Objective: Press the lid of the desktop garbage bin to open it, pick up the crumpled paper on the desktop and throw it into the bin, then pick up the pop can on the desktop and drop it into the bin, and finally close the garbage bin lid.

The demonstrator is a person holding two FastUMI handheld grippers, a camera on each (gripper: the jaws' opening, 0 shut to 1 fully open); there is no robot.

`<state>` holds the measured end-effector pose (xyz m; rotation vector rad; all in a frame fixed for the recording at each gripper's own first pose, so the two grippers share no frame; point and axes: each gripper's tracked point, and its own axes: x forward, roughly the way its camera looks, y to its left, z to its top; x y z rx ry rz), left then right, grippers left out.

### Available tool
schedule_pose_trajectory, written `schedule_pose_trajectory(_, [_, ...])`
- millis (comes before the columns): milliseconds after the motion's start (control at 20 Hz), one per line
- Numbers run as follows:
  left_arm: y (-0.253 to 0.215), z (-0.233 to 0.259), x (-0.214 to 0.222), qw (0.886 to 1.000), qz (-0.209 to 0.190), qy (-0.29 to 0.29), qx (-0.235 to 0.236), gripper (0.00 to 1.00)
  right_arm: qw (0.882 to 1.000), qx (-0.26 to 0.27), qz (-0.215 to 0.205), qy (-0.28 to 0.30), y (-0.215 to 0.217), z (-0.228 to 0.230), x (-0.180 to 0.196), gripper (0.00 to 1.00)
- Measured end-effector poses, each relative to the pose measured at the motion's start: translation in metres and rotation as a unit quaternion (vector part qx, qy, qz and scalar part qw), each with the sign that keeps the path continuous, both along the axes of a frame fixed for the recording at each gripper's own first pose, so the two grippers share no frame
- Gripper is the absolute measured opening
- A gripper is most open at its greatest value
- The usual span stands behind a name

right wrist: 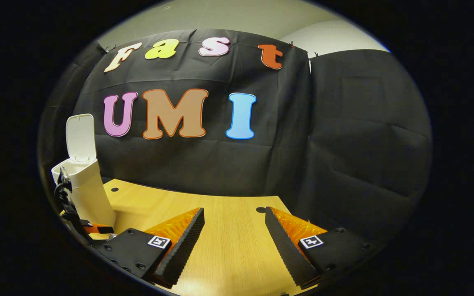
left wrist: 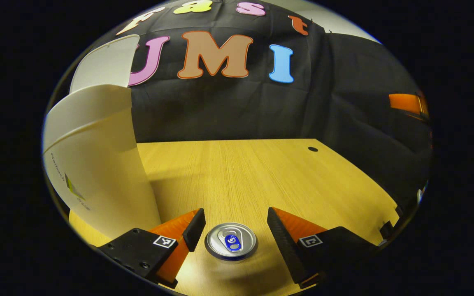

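In the left gripper view, the white garbage bin (left wrist: 97, 164) looms at the far left with its lid (left wrist: 105, 61) flipped up against the black cloth wall (left wrist: 228, 107). Just right of the bin's base, the left gripper (left wrist: 233, 230) hangs spread wide over the wooden desktop (left wrist: 261, 172) — and there's the pop can (left wrist: 231, 241), standing upright between the two fingers, silver top and blue tab facing up. The left finger (left wrist: 194, 230) sits just beside the can's rim, the right one stands a little apart; neither presses on it. A small dark hole (left wrist: 312, 149) marks the desktop well right of the bin.

Over to the right gripper view: the bin (right wrist: 84, 189) again at the left edge, lid (right wrist: 80, 137) upright, with the other gripper (right wrist: 70, 209) low beside its base. Right of the bin, the right gripper (right wrist: 235, 236) hovers above bare wood — fingers spread, gripping nothing.
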<state>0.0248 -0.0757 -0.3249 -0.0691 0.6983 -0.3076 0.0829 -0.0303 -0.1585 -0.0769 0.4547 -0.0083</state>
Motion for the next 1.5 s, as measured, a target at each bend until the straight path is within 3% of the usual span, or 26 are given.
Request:
schedule_pose_trajectory(500, [0.003, -0.062, -0.019, 0.998, -0.016, 0.056, 0.031, 0.94, 0.999, -0.039, -0.007, 0.01, -0.014, 0.002, -0.019, 0.96])
schedule_pose_trajectory(550, [0.002, -0.057, -0.013, 0.998, -0.019, 0.045, 0.028, 0.8, 0.999, -0.039, -0.005, 0.011, -0.013, 0.003, -0.02, 0.96])
schedule_pose_trajectory(600, [0.004, -0.051, -0.011, 0.998, -0.022, 0.038, 0.035, 0.79, 0.999, -0.04, -0.005, 0.011, -0.012, 0.002, -0.022, 0.97])
schedule_pose_trajectory(1000, [0.002, 0.062, 0.046, 0.996, -0.019, -0.082, 0.005, 0.77, 1.0, -0.011, 0.019, 0.008, 0.015, -0.006, -0.023, 0.97])
schedule_pose_trajectory(1500, [0.026, 0.199, 0.103, 0.974, 0.014, -0.225, -0.026, 0.76, 0.999, 0.011, 0.052, 0.007, 0.039, -0.013, -0.025, 0.96])
